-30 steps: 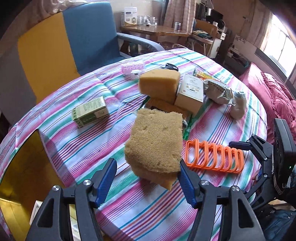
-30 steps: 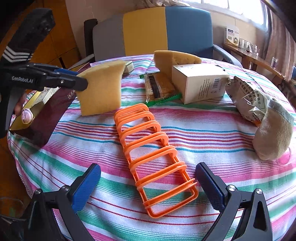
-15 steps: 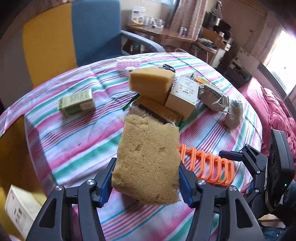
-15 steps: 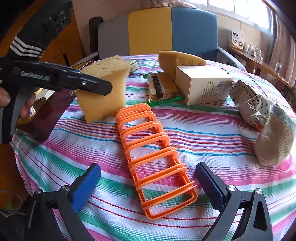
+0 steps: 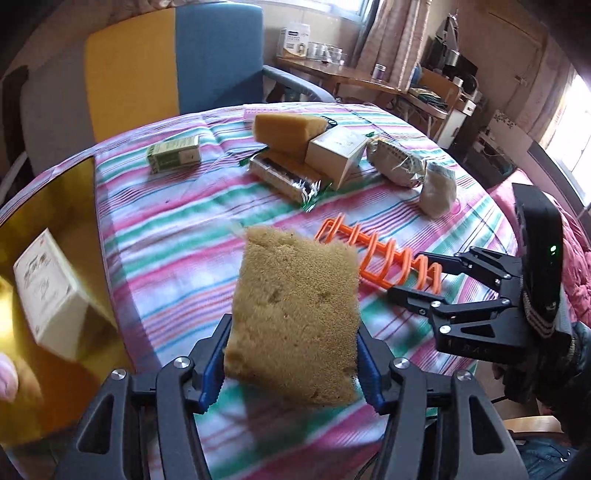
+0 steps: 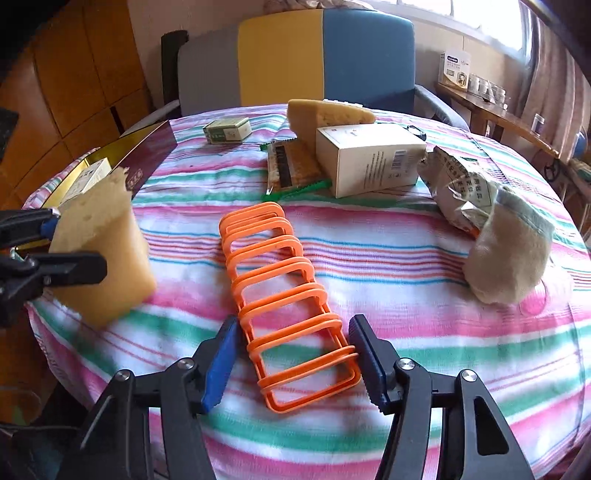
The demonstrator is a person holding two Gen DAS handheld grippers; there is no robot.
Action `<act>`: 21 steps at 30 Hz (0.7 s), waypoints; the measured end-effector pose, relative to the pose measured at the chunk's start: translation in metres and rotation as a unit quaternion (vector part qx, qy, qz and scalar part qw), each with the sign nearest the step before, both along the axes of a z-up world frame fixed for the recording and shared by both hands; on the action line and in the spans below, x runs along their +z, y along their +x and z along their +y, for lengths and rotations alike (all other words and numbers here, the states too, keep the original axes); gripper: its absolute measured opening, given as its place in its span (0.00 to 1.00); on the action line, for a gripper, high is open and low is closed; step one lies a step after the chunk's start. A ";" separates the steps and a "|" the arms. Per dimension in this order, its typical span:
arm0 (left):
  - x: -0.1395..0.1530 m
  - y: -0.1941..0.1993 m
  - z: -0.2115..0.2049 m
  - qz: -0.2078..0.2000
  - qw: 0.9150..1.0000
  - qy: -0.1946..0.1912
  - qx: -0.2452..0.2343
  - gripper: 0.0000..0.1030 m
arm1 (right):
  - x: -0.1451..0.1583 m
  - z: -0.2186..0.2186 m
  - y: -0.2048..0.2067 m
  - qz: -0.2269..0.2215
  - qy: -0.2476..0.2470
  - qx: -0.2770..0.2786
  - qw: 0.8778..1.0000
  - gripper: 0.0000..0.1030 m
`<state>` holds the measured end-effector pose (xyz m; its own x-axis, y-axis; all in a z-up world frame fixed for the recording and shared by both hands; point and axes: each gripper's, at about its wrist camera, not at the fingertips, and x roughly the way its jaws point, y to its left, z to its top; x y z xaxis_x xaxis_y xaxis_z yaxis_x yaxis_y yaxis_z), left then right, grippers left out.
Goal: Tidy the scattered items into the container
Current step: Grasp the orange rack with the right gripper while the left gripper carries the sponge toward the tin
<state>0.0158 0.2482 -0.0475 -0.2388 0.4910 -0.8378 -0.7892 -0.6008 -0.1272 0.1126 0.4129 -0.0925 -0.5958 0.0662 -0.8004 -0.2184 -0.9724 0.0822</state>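
tan sponge (image 5: 295, 314), orange rack (image 6: 288, 295), pink-green-white striped tablecloth (image 6: 406, 258), gold-lined box (image 5: 48, 206)

This looks like a lived-in home room: a round table (image 6: 369, 258) under a striped cloth fills the middle, with a yellow-and-blue armchair (image 6: 325, 55) at 12 o'clock. At 1 o'clock a wooden side table (image 5: 354, 74) holds jars beneath curtains (image 5: 399, 33), and a pink quilt (image 5: 576, 266) lies at 3 o'clock
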 end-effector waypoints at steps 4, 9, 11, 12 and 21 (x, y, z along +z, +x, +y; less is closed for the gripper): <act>-0.005 0.007 -0.013 -0.008 0.999 0.006 0.030 0.59 | 0.003 -0.008 0.012 -0.004 -0.020 -0.007 1.000 0.60; -0.017 0.005 -0.026 -0.048 0.997 0.015 0.052 0.64 | 0.004 -0.019 0.023 -0.006 -0.052 0.001 0.999 0.72; -0.019 0.005 -0.027 -0.053 0.997 0.017 0.049 0.64 | 0.004 -0.021 0.025 -0.004 -0.054 -0.001 0.999 0.74; -0.021 0.006 -0.027 -0.055 0.997 0.018 0.048 0.64 | 0.004 -0.021 0.025 -0.004 -0.052 -0.002 0.999 0.74; -0.030 0.003 -0.033 -0.073 0.994 0.056 0.061 0.64 | 0.001 -0.022 0.008 -0.033 0.022 -0.014 0.999 0.71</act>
<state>0.0189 0.2149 -0.0776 -0.1827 0.5586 -0.8091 -0.6792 -0.6667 -0.3069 0.1209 0.3909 -0.0914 -0.5394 0.1184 -0.8337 -0.2486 -0.9683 0.0233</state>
